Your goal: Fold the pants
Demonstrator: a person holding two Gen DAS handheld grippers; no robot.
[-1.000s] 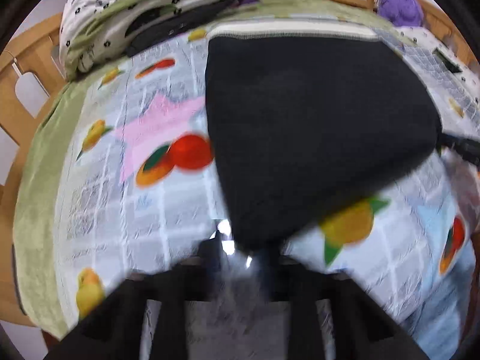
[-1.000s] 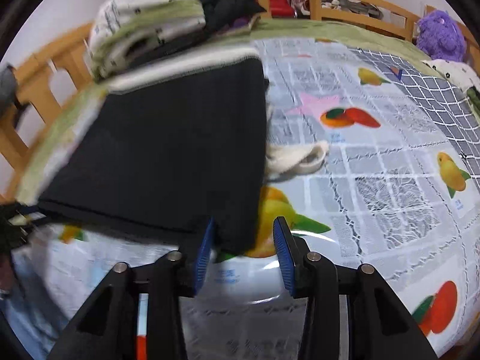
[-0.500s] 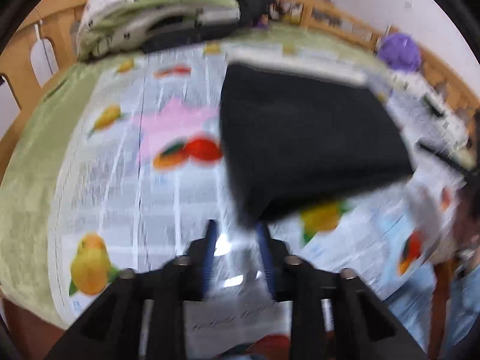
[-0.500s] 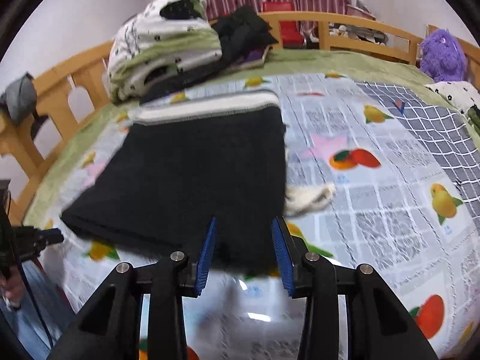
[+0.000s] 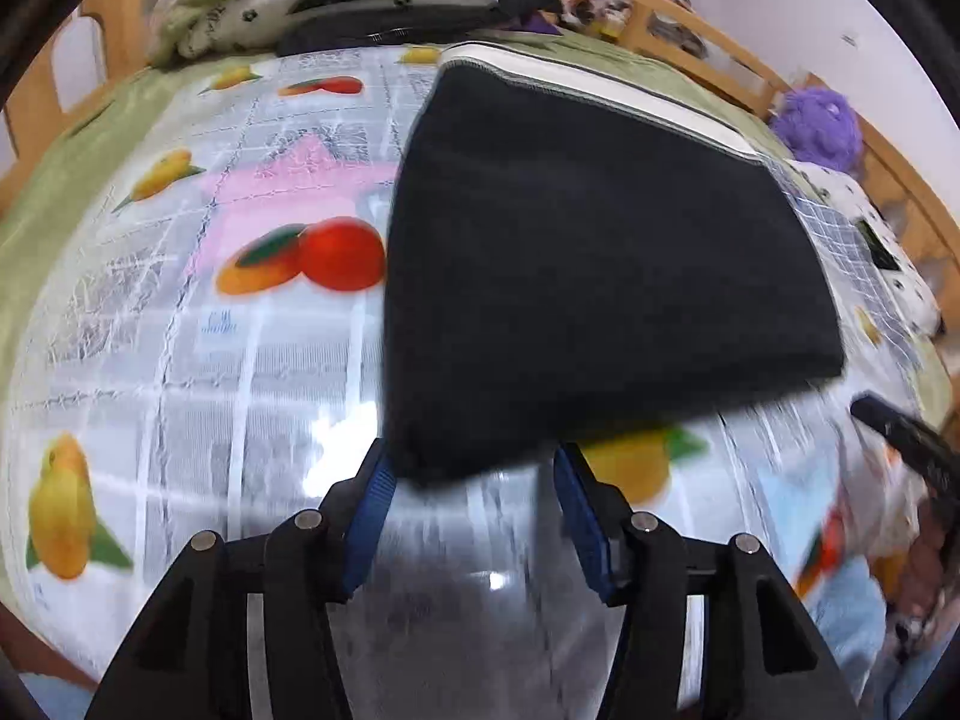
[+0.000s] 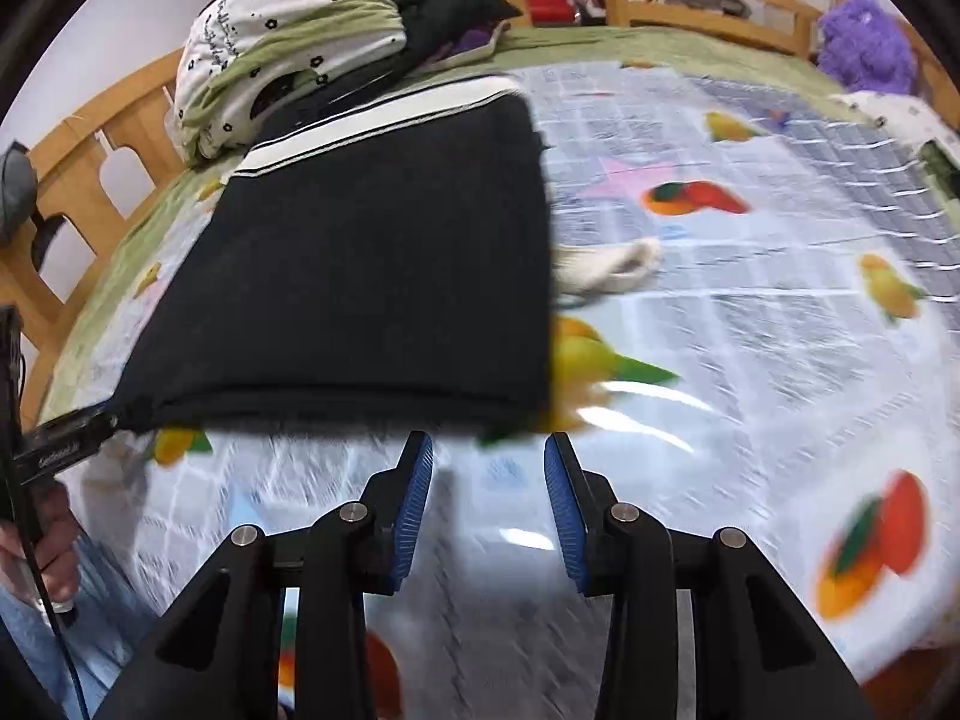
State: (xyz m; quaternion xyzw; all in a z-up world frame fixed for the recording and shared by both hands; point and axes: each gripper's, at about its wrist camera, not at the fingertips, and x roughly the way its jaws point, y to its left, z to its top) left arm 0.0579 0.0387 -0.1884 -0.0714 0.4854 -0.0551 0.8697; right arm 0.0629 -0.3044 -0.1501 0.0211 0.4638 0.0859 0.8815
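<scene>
The black pants (image 6: pixel 372 264) lie folded into a flat stack on the fruit-print bed cover (image 6: pixel 750 330), their white waistband on the far side, next to the heap of bedding (image 6: pixel 282 42). The left gripper (image 5: pixel 474 516) is at the pants' near corner with its jaws opening; the corner lies between the blue pads, which do not press on it. The right gripper (image 6: pixel 489 504) hangs just short of the pants' near edge, jaws apart with nothing between them.
</scene>
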